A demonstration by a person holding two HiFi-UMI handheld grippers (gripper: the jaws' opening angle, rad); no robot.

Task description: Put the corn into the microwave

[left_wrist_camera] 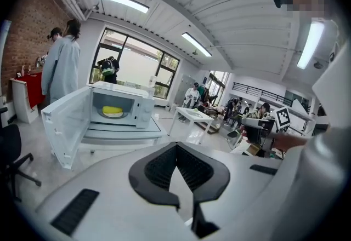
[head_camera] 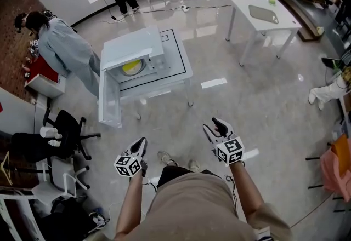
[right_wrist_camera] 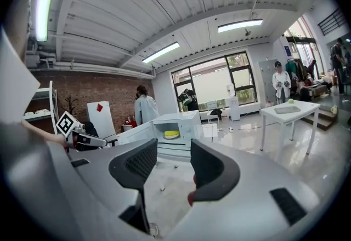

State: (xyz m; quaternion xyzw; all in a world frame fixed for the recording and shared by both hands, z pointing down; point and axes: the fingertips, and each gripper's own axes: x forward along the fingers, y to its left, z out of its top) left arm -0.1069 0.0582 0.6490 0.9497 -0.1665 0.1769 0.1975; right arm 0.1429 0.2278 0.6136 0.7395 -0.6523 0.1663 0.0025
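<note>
The white microwave point(head_camera: 137, 47) stands on a low white table point(head_camera: 184, 67) with its door point(head_camera: 108, 100) swung wide open. A yellow corn cob point(head_camera: 131, 68) lies on the plate inside it; the same corn point(left_wrist_camera: 112, 110) shows in the left gripper view and the corn point(right_wrist_camera: 171, 134) in the right gripper view. My left gripper point(head_camera: 141, 145) is held near my waist, far from the microwave, and its jaws are shut with nothing between them point(left_wrist_camera: 176, 148). My right gripper point(head_camera: 215, 127) is also held close to my body, open and empty point(right_wrist_camera: 174, 151).
A person in a light blue coat point(head_camera: 66, 51) bends beside the microwave table's left side. A black office chair point(head_camera: 68, 130) stands at the left near the open door. A second white table point(head_camera: 263, 15) is at the back right. Glossy floor lies between me and the microwave.
</note>
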